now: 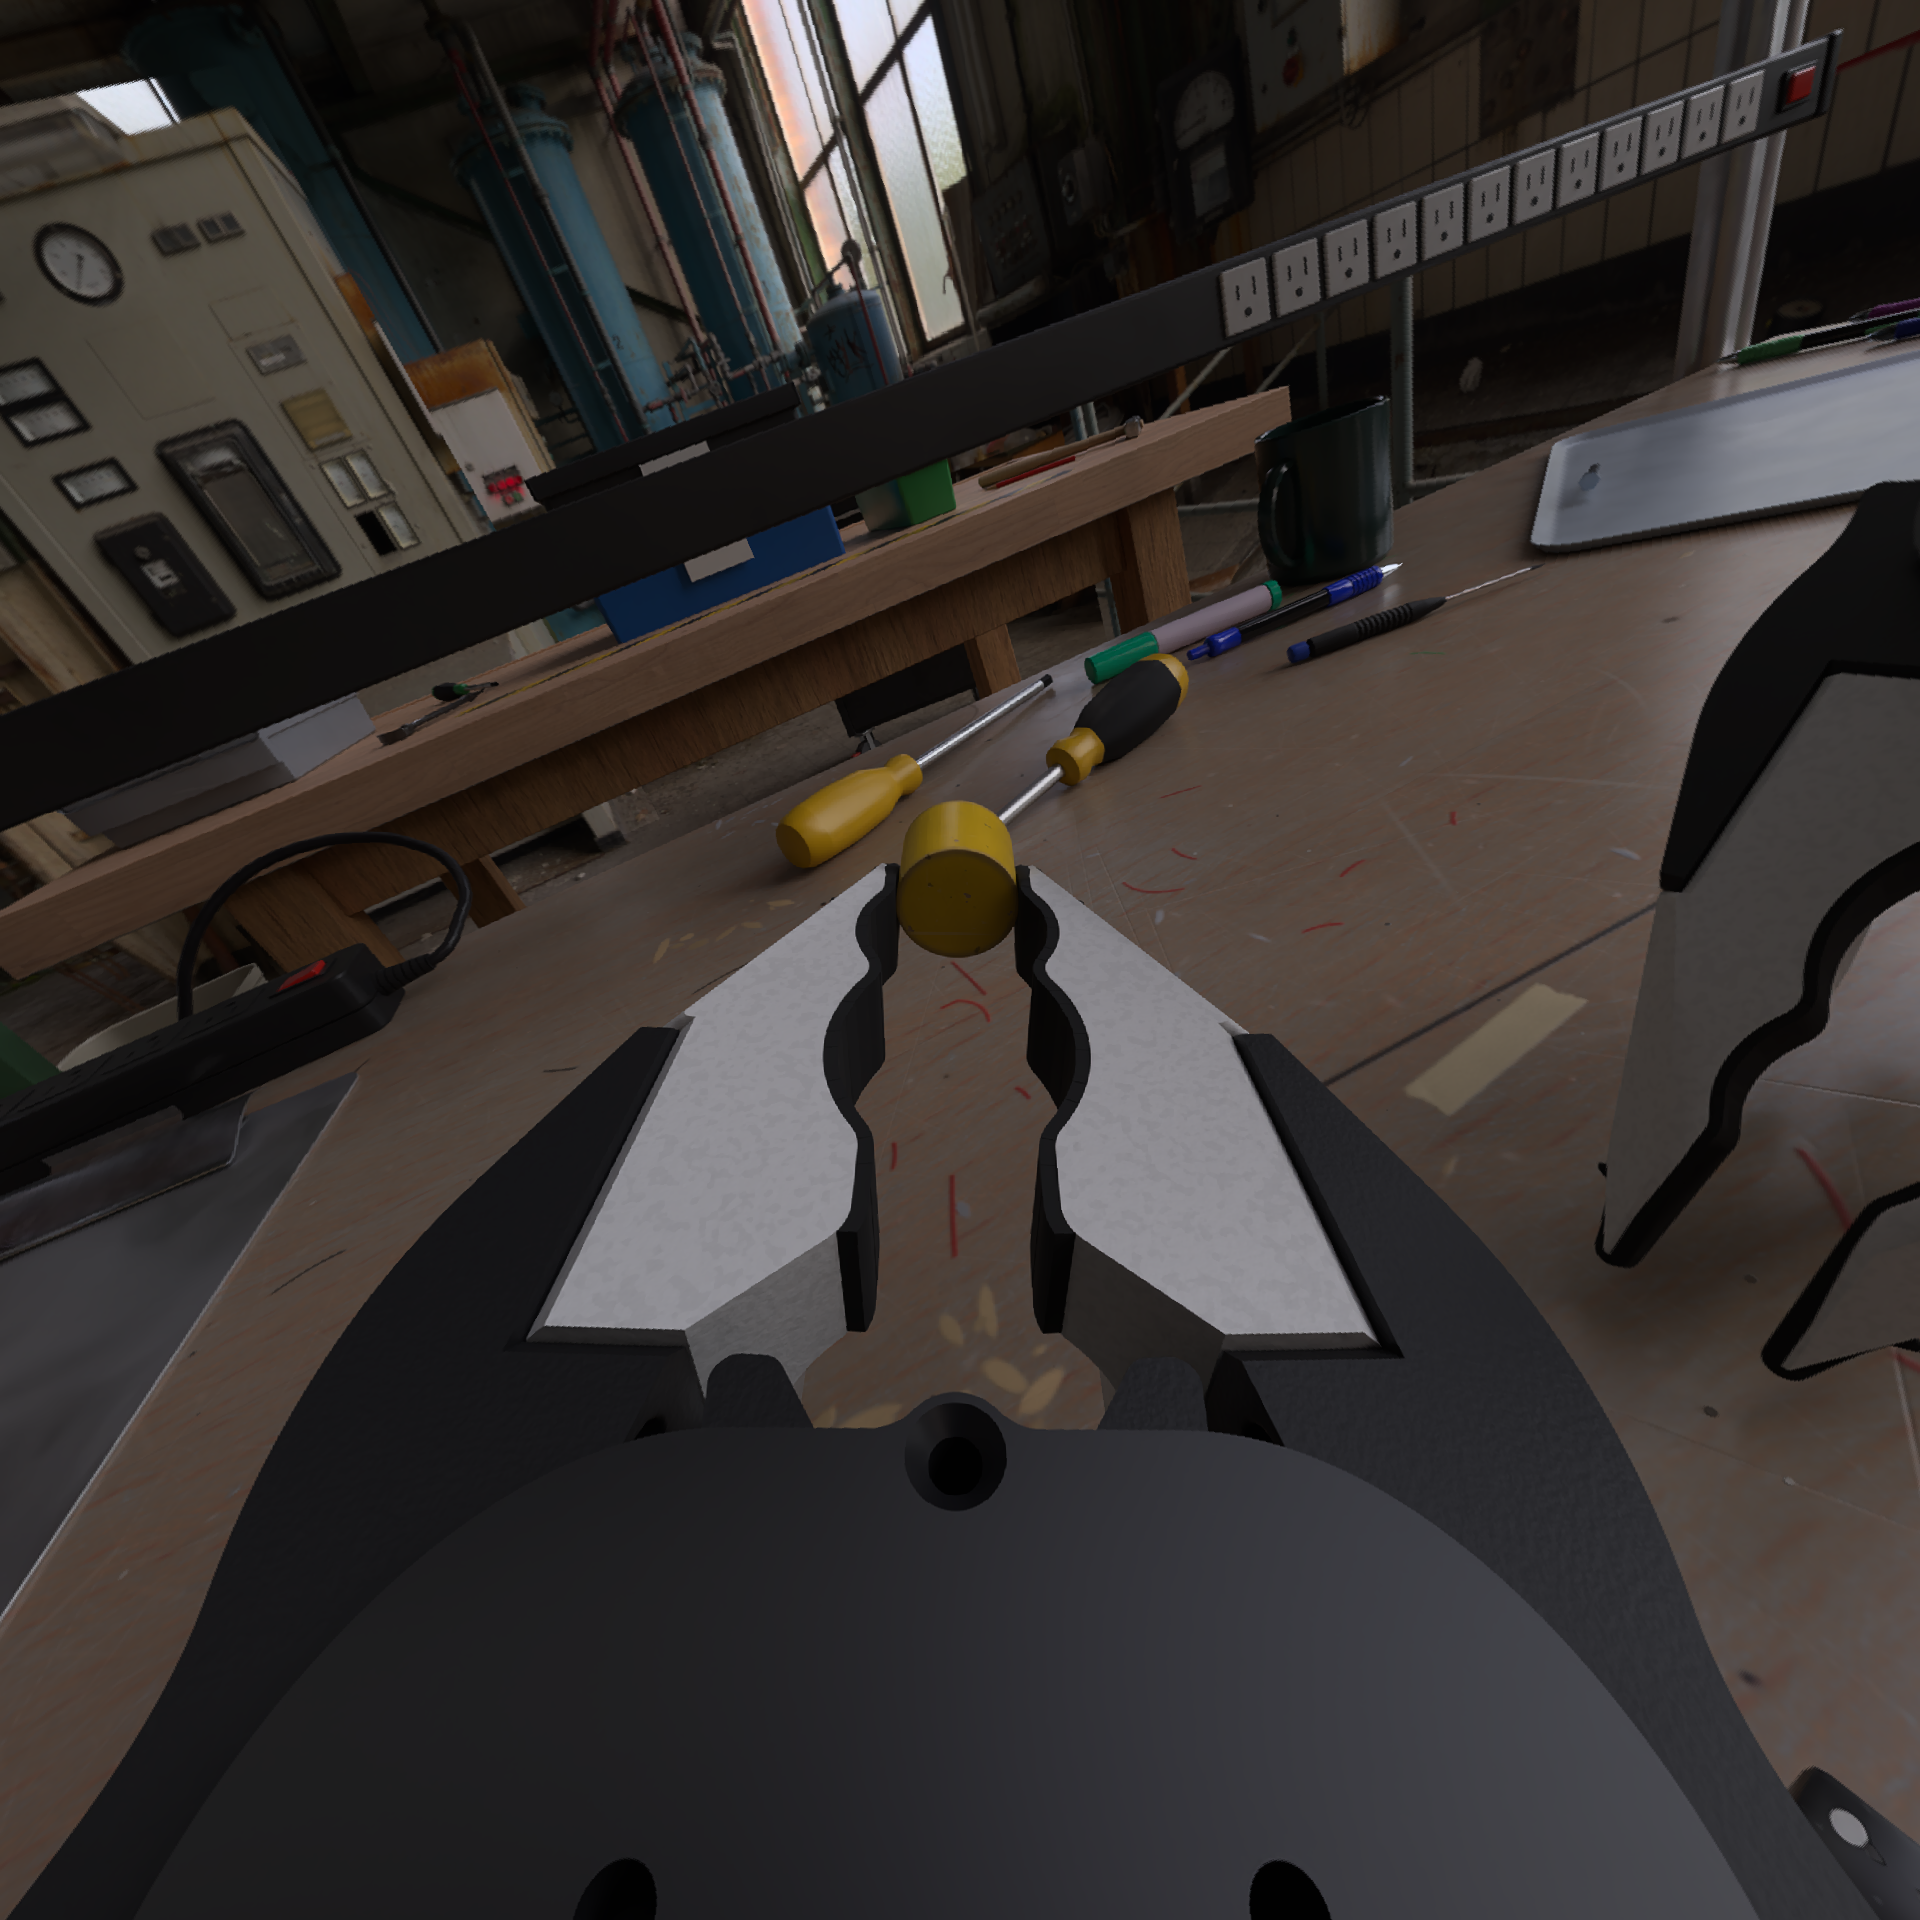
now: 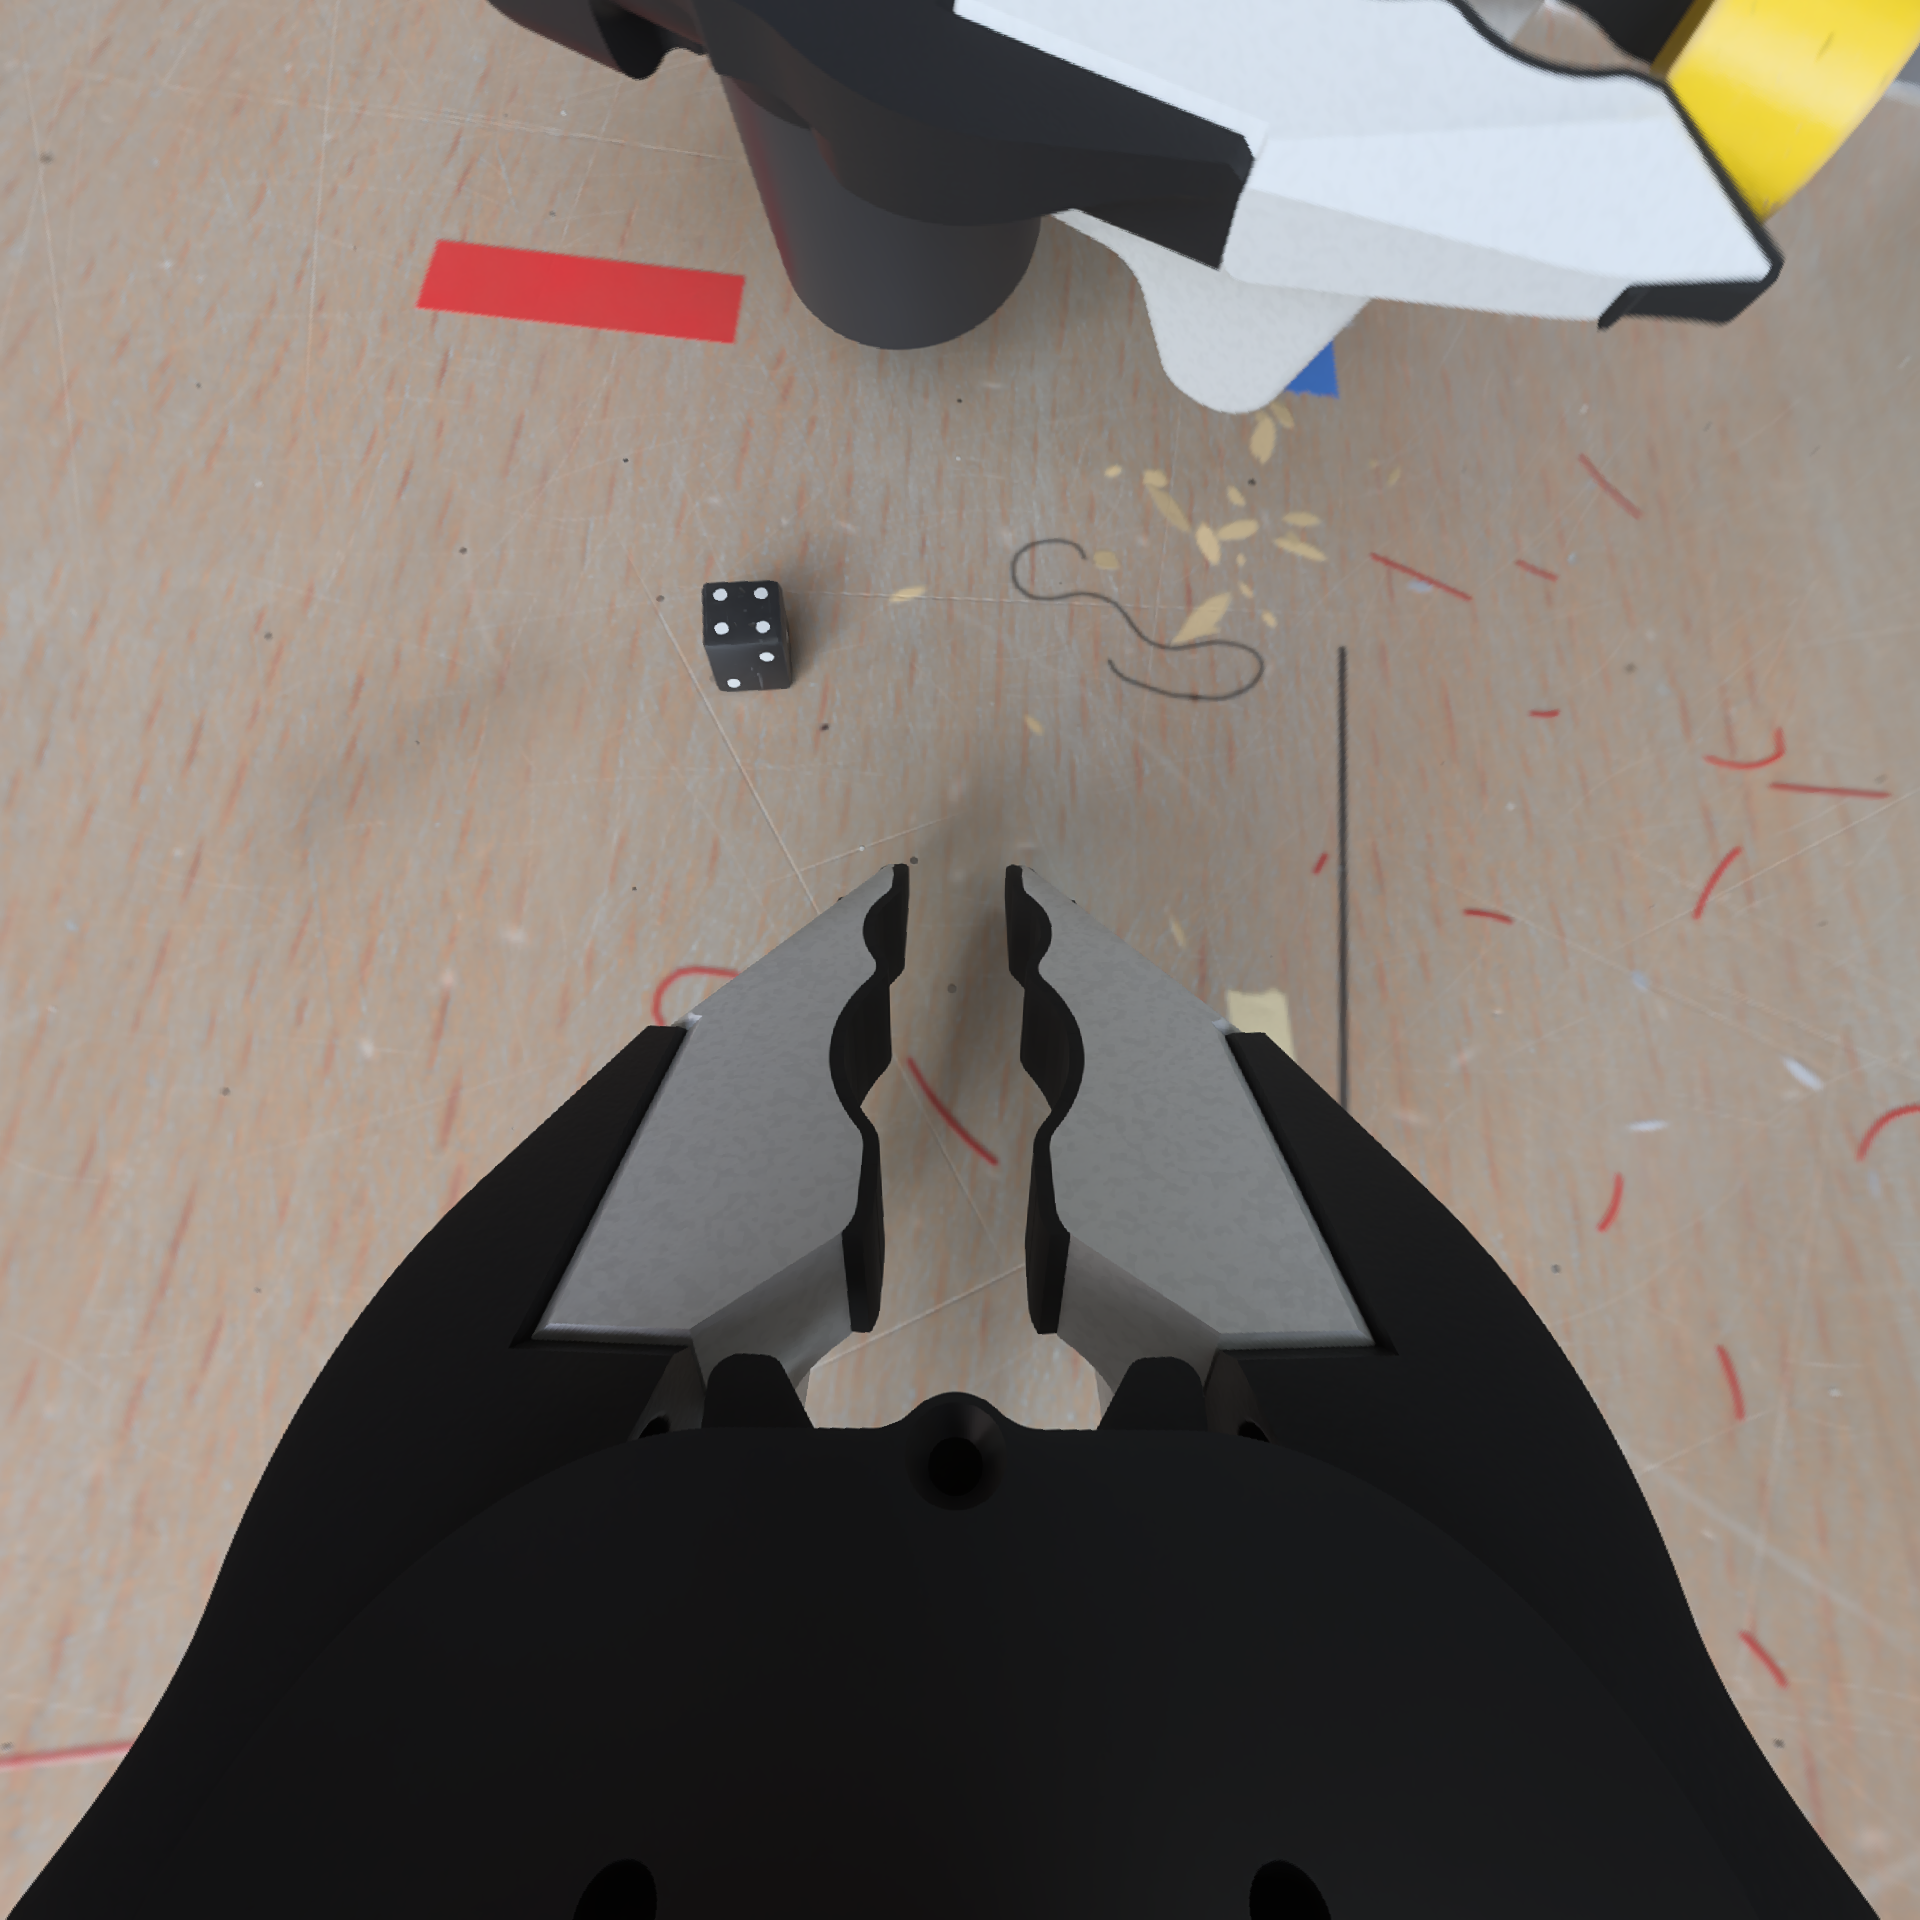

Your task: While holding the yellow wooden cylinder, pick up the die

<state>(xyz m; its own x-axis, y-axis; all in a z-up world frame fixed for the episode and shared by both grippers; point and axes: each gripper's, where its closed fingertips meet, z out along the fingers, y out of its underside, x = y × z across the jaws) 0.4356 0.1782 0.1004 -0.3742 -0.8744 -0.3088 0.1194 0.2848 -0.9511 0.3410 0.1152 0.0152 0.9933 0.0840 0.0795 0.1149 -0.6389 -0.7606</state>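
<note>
My left gripper (image 1: 956, 894) is shut on the yellow wooden cylinder (image 1: 954, 878), held by its sides between the fingertips above the worn table (image 1: 1351, 935). The cylinder also shows at the top right of the right wrist view (image 2: 1787, 83), in the left gripper's white fingers (image 2: 1403, 177). My right gripper (image 2: 956, 883) points down at the table, empty, its jaws a narrow gap apart. The black die (image 2: 746, 634) with white pips sits on the table ahead and to the left of its fingertips, apart from them. The right gripper shows at the right edge of the left wrist view (image 1: 1766, 935).
Two yellow-handled screwdrivers (image 1: 852, 805) (image 1: 1117, 717), pens (image 1: 1299, 608), a dark mug (image 1: 1325, 488) and a metal tray (image 1: 1725, 468) lie beyond the cylinder. A black power strip (image 1: 208, 1029) sits at left. Red tape (image 2: 582, 291) and a thin rod (image 2: 1342, 873) lie near the die.
</note>
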